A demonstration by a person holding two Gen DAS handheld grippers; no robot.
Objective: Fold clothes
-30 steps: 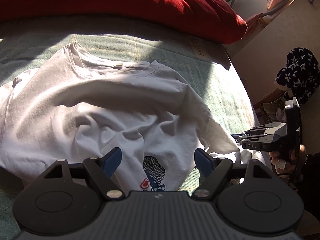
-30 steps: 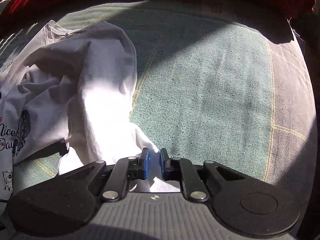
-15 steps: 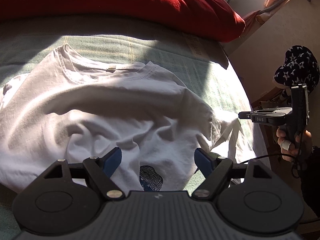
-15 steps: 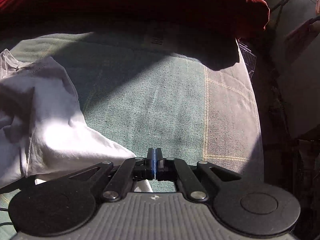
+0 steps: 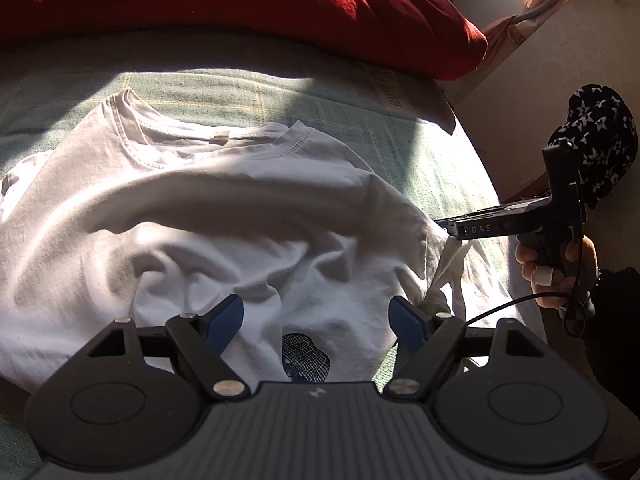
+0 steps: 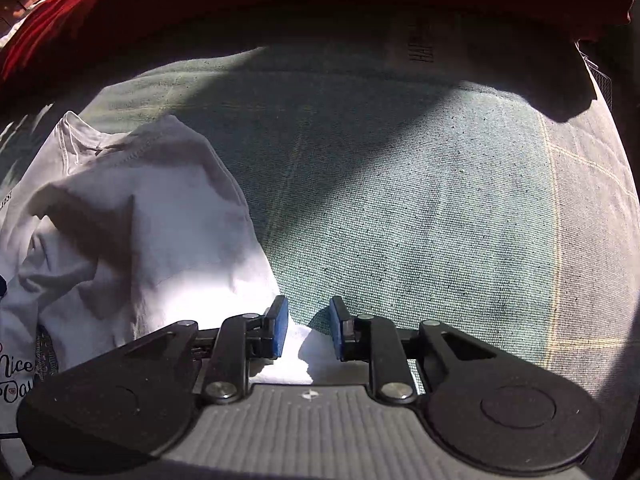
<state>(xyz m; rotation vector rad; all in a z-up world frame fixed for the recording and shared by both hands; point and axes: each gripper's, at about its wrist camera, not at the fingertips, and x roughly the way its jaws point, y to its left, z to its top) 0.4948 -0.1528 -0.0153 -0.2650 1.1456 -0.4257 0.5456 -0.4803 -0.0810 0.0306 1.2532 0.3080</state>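
Bed cover [image 5: 404, 136]: green woven w/ thin yellow check lines; half sunlit, far part in shadow.
T-shirt [image 5: 208, 216]: white, lies rumpled on cover, collar toward far side; covers left and centre of left-wrist view. Dark print [image 5: 306, 354] at near hem; in right-wrist view lettering at far left edge.
Left gripper [image 5: 316, 322]: hangs over near hem of shirt, released; blue pads spread wide, nothing between but cloth below, no contact seen.
Pillow [image 5: 280, 4]: red, along far edge of bed, well apart from shirt.
Sleeve [image 5: 452, 256]: right sleeve of shirt, bunched, drawn out to right toward 2nd tool.
Right gripper [image 6: 308, 328]: at right edge of shirt, just beside sleeve tip. Jaws have just been opening; now a narrow gap, released. White cloth tip [image 6: 298, 350] sits between pads, not pinched.
Hand [image 5: 556, 264]: grips right tool's handle, far right; tape on a finger, cable hanging below.
Dark star-print item [image 5: 596, 140]: off bed, far right; kind unclear.
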